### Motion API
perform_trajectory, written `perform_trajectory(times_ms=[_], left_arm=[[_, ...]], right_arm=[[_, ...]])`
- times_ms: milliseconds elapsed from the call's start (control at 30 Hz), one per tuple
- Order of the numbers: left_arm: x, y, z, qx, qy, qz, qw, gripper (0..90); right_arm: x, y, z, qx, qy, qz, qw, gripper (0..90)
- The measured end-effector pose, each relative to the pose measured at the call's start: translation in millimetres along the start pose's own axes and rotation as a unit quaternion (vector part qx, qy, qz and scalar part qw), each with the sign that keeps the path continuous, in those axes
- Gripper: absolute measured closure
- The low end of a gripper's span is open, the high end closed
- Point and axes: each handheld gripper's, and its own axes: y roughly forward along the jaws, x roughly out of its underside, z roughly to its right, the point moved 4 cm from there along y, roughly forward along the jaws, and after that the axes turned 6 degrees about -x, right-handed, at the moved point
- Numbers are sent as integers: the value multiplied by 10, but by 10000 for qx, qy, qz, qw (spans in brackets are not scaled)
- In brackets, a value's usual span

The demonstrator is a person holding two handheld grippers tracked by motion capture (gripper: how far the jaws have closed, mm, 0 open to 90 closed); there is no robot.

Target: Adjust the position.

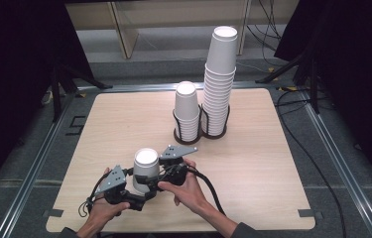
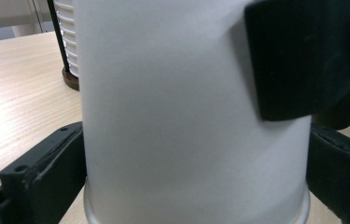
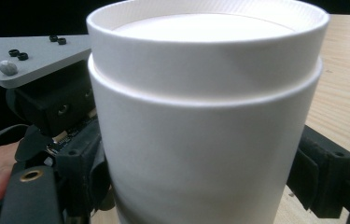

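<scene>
The left claw (image 1: 141,191) stands wide open around the base of a white paper cup (image 1: 145,168), which sits upside down on the worktop (image 1: 124,124). In the left gripper view the cup (image 2: 191,116) rises straight ahead between the two black jaws, one low at either side of its flared rim, and neither jaw visibly presses on the wall. Whether they brush it cannot be told from this close.

The right claw (image 1: 166,174) comes at the same cup from the opposite side, higher up on its body. In the right gripper view the cup (image 3: 205,116) stands directly in front, its recessed bottom facing up, with one jaw at each flank. A jaw of this claw also crosses the upper right of the left gripper view, lying against the cup wall. The frames do not settle whether the right claw is clamped on the cup or only set around it.

Well beyond both claws, farther along the worktop, two stacks of white cups stand side by side in dark wire holders: a short stack (image 1: 187,111) and a tall stack (image 1: 219,79).
</scene>
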Motion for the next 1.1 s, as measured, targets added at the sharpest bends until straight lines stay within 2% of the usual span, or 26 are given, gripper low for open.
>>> perform_trajectory(times_ms=[33, 67, 133, 200, 300, 333, 367, 467, 567, 600, 667, 700, 767, 800, 833, 900, 933, 967, 1000, 1033, 1100], left_arm=[[0, -4, -4, -4, 9, -25, 10000, 0], [0, 7, -3, 41, -23, 59, 10000, 1], [3, -12, -7, -10, 36, -43, 10000, 9], [3, -12, -9, 27, 36, -32, 10000, 26], [-1, -19, 1, -39, 197, -46, 9998, 59], [-3, -19, 2, -32, 233, -38, 9997, 66], [-3, -21, 2, -33, 274, -49, 9996, 81], [-1, -16, 10, 1, 302, -11, 9995, 91], [7, -27, 10, -4, 475, -47, 9989, 119], [8, -32, 11, -13, 548, -81, 9985, 119], [9, -22, 31, 42, 595, -58, 9982, 121], [11, -31, 33, 32, 682, -153, 9976, 122], [15, -28, 53, 44, 797, -184, 9966, 124], [19, -25, 61, 83, 846, -184, 9962, 124], [21, -30, 69, 62, 870, -231, 9959, 125], [21, -12, 92, 110, 824, -155, 9964, 126], [21, -26, 85, 67, 915, -244, 9955, 126], [23, -23, 88, 76, 926, -220, 9954, 126], [25, -25, 91, 73, 917, -252, 9954, 126], [31, -20, 89, 81, 961, -251, 9950, 126], [43, -28, 93, 69, 1102, -402, 9931, 126]], right_arm=[[-3, -2, 3, 46, -50, 12, 10000, 190], [-3, -2, -4, 28, -77, -1, 10000, 189], [-2, -3, -4, 27, -90, -7, 10000, 187], [1, 0, 4, 21, -90, -17, 10000, 180], [1, -6, -3, -18, -33, -76, 10000, 166], [2, -11, -13, -19, 51, -109, 9999, 162], [-8, -21, -11, -40, -27, -255, 9997, 154], [-37, -46, -5, -3, -155, -339, 9993, 148], [-110, -119, 16, 147, -386, -489, 9979, 149], [-136, -131, 13, 109, -370, -446, 9983, 152], [-184, -188, 23, 60, -437, -660, 9968, 154], [-193, -201, 21, 45, -424, -729, 9964, 154], [-220, -236, 14, -48, -372, -796, 9961, 156], [-231, -252, 28, -39, -434, -857, 9954, 154], [-243, -264, 23, -79, -376, -865, 9955, 155], [-268, -291, 25, -118, -386, -876, 9953, 156], [-277, -305, 28, -121, -392, -909, 9950, 156], [-281, -318, 22, -143, -351, -972, 9945, 156], [-290, -328, 28, -123, -425, -999, 9940, 156], [-291, -334, 21, -129, -392, -1024, 9939, 156], [-288, -348, 24, -109, -461, -1180, 9919, 156]])
